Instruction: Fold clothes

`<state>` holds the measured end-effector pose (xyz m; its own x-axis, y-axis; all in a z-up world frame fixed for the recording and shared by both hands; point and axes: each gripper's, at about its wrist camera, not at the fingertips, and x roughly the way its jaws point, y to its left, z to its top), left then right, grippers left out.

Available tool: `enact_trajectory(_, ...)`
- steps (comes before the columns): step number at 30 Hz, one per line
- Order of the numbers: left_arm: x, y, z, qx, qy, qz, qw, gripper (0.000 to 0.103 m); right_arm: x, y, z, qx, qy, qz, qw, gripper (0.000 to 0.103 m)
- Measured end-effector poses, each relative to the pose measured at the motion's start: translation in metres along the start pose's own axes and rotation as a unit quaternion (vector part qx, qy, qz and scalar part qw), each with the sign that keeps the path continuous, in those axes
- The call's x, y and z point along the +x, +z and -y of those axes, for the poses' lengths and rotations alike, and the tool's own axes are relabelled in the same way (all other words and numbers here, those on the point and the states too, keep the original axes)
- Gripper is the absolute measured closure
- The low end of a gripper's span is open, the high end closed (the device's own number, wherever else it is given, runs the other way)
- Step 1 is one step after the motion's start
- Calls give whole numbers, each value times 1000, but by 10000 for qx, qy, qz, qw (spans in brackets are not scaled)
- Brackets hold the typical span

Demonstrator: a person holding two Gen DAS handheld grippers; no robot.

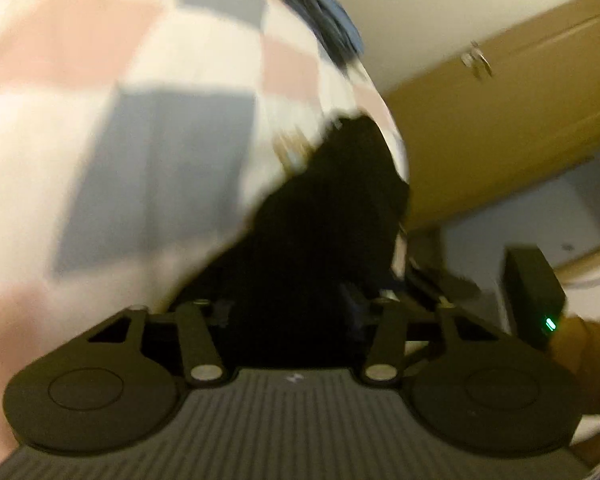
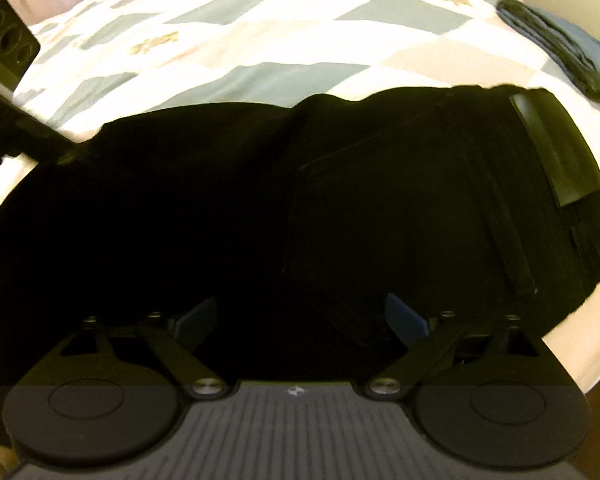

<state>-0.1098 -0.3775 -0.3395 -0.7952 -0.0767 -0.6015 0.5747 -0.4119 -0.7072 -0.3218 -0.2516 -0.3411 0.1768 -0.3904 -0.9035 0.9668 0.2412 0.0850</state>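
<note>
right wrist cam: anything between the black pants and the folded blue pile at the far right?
Only bare patchwork bedspread. In the right wrist view a strip of it separates the black pants from the folded blue pile; nothing else lies there.

Blurred: black garment (image 1: pixel 332 216) on patchwork quilt (image 1: pixel 140 120), perhaps between jaws.

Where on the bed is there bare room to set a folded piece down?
The quilt is bare beyond the black trousers, between the left gripper and the dark folded pile. Nearer the right gripper it is crowded: trousers cover nearly everything.
</note>
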Motion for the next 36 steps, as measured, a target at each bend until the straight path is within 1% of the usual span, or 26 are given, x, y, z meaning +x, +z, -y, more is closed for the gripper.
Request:
enact_trajectory(1, -2, 1, -6, -144, 89, 87, 9998, 77, 0, 1, 1, 50, 10, -26, 10000, 8)
enact_trajectory(5, 1, 5, -31, -707, 42, 138, 9974, 78, 1, 1, 4, 198, 32, -45, 9998, 8)
enact_trajectory(6, 4, 5, -41, -946, -23, 141, 9954, 78, 2, 2, 4, 243, 23, -49, 9997, 8)
enact_trajectory(9, 3, -5, -79, -1901, -513, 308, 9799, 81, 2, 6, 2, 183, 3, -132, 9997, 8)
enact_trajectory(11, -9, -9, -76, -1763, -400, 496, 9823, 82, 1, 10, 1, 87, 19, -223, 9997, 9)
enact_trajectory(12, -16, -10, -74, -1727, -359, 572, 9827, 82, -1, 13, 3, 98, 62, -276, 9996, 11)
enact_trajectory(13, -24, -11, -72, -1707, -296, 656, 9827, 84, -3, 15, 7, 149, 113, -326, 9993, 13)
enact_trajectory(14, -32, -13, -72, -1785, -122, 798, 9806, 85, -5, 17, 13, 270, 175, -363, 9988, 18)
enact_trajectory(15, -43, -15, -76, -1960, 106, 1043, 9750, 91, -6, 20, 19, 421, 239, -393, 9981, 20)
enact_trajectory(16, -55, -19, -84, -2211, 293, 1250, 9668, 91, -8, 22, 25, 571, 302, -423, 9970, 22)
enact_trajectory(18, -66, -23, -97, -2719, 42, 1382, 9523, 91, -12, 29, 34, 842, 362, -461, 9947, 26)
enact_trajectory(19, -68, -23, -97, -2828, -141, 1328, 9498, 89, -16, 34, 36, 913, 378, -415, 9942, 26)
enact_trajectory(20, -68, -23, -94, -2850, -235, 1248, 9501, 85, -22, 39, 38, 917, 389, -280, 9946, 26)
enact_trajectory(21, -69, -24, -90, -2899, -243, 1193, 9493, 75, -27, 43, 41, 928, 403, -164, 9947, 26)
enact_trajectory(22, -65, -24, -87, -2987, -306, 1134, 9471, 71, -31, 46, 44, 955, 420, -89, 9945, 26)
enact_trajectory(24, -57, -26, -83, -3196, -459, 1020, 9409, 71, -37, 49, 50, 1014, 472, 21, 9937, 26)
enact_trajectory(26, -47, -27, -85, -3397, -662, 951, 9334, 71, -39, 47, 53, 1080, 576, 26, 9925, 26)
enact_trajectory(27, -41, -25, -86, -3455, -694, 907, 9314, 68, -37, 48, 53, 1100, 607, -1, 9921, 26)
enact_trajectory(29, -29, -22, -92, -3561, -540, 766, 9297, 68, -32, 42, 51, 1128, 603, -101, 9917, 26)
enact_trajectory(30, -26, -24, -97, -3667, -531, 777, 9255, 76, -29, 36, 51, 1161, 602, -144, 9913, 26)
enact_trajectory(31, -27, -28, -102, -3778, -494, 777, 9213, 92, -26, 30, 52, 1194, 602, -187, 9908, 26)
enact_trajectory(32, -27, -31, -106, -3870, -451, 786, 9176, 100, -24, 26, 53, 1209, 598, -194, 9907, 27)
enact_trajectory(33, -28, -30, -107, -3858, -397, 845, 9178, 103, -22, 23, 55, 1211, 591, -170, 9907, 30)
enact_trajectory(34, -31, -27, -104, -3766, -388, 943, 9208, 103, -21, 23, 57, 1201, 578, -136, 9910, 32)
enact_trajectory(35, -34, -24, -101, -3661, -361, 1051, 9239, 103, -21, 23, 59, 1180, 555, -93, 9914, 41)
enact_trajectory(36, -39, -19, -97, -3519, -242, 1204, 9279, 103, -20, 24, 62, 1142, 519, -71, 9921, 53)
